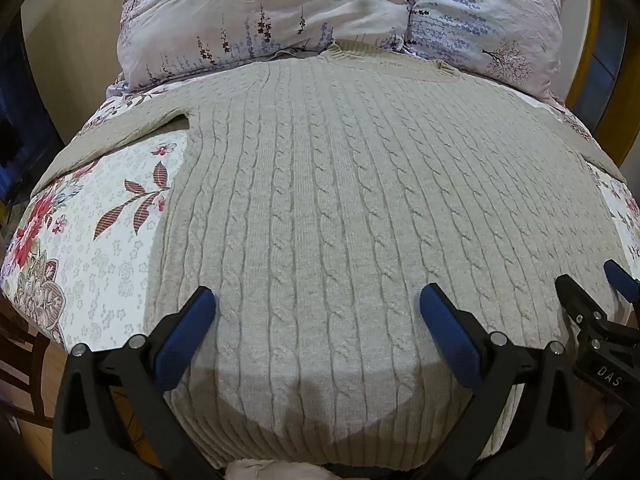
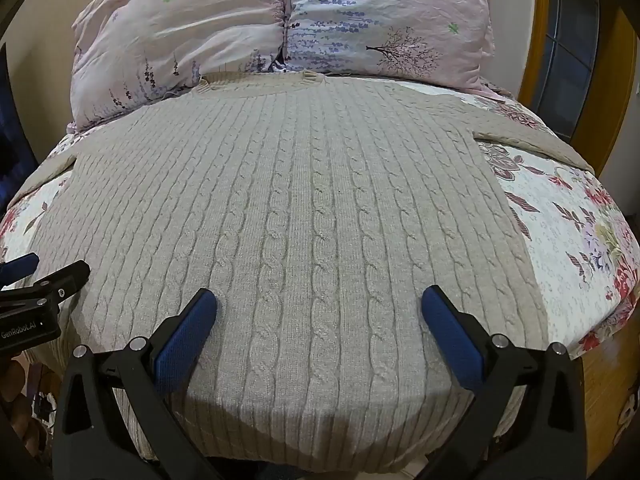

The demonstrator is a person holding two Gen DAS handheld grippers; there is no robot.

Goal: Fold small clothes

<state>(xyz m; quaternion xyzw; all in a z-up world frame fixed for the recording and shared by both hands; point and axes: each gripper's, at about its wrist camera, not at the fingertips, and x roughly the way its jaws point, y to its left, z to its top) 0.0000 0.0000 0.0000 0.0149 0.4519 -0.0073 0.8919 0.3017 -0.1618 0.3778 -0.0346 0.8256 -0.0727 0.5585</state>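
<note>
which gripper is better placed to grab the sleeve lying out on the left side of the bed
Left. The left gripper hovers open over the sweater on the side nearer the left sleeve. The right gripper, also open, sits toward the other sleeve.

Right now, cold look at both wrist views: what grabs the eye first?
The beige cable-knit sweater dominates, spread flat across the floral bedspread, its ribbed collar at the far end touching the lavender-print pillows. Both sleeves angle out to the sides. In the foreground the left gripper and right gripper are open above the hem end, holding nothing.
</note>
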